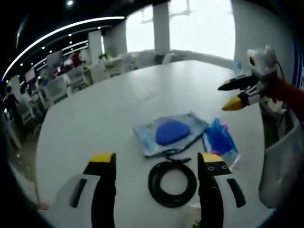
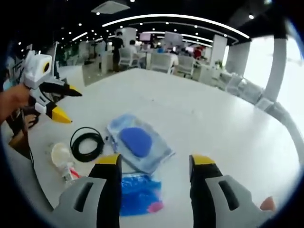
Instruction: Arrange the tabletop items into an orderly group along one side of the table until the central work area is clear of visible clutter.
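- While both tongs hang parted and empty above the white worktop [image 1: 118, 109], nothing is gripped; the left tongs [image 1: 156, 161] frame the coiled black cable [image 1: 172, 183].
- The clear pouch with a blue pad [image 1: 171, 132], the blue packet [image 1: 221, 141] and the cable lie close together near one edge, seemingly gathered there so the centre stays bare.
- The right tongs [image 2: 154, 161] straddle the blue packet, perhaps to nudge it.

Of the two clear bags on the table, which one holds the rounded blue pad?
The larger bag, lying beside the black cable coil. The smaller bag holds crumpled blue material with something pink.
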Tool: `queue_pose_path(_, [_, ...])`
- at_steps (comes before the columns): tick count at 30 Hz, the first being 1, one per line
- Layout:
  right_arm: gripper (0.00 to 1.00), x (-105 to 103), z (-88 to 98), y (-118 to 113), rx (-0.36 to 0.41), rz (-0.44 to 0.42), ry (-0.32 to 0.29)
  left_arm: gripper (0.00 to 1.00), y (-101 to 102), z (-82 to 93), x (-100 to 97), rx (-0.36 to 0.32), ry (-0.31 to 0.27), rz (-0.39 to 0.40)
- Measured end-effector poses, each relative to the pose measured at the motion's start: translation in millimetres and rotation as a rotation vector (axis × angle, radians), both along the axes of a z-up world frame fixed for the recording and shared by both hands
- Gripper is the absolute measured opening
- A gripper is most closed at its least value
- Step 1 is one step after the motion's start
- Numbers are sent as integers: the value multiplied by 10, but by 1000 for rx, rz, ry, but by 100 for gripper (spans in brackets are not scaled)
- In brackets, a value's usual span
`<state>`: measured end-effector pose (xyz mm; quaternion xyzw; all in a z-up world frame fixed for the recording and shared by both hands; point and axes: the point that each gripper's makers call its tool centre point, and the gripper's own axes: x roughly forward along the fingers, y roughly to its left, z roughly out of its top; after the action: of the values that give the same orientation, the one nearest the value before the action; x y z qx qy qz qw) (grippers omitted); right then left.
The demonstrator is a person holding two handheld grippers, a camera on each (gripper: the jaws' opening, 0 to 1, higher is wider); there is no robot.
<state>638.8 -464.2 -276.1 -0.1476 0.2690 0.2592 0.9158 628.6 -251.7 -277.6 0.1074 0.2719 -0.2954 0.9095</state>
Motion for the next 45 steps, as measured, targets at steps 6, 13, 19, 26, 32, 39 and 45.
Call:
queue_pose_path(6, [54, 141, -175, -39, -10, -11, 40, 63, -44, -164, 151, 11, 33, -10])
queue_pose_path(13, [52, 296, -328, -82, -8, -35, 75, 62, -107, -340, 324, 13, 74, -14])
queue_pose_path(19, [51, 376, -448, -81, -26, -37, 90, 58, -129, -428, 454, 11, 81, -11])
queue_pose_path(26, [49, 409, -616, -114, -19, -63, 143, 55, -160, -572, 539, 20, 106, -14])
queue_pose_path(32, [46, 429, -696, -110, -13, -71, 166, 52, -162, -679, 611, 18, 127, -7])
queue_pose_path(39, [40, 457, -768, -92, -2, -80, 198, 49, -200, -769, 662, 15, 145, -9])
queue_pose_path(45, [30, 417, -883, -60, 16, -94, 252, 47, -220, -846, 687, 17, 162, -11])
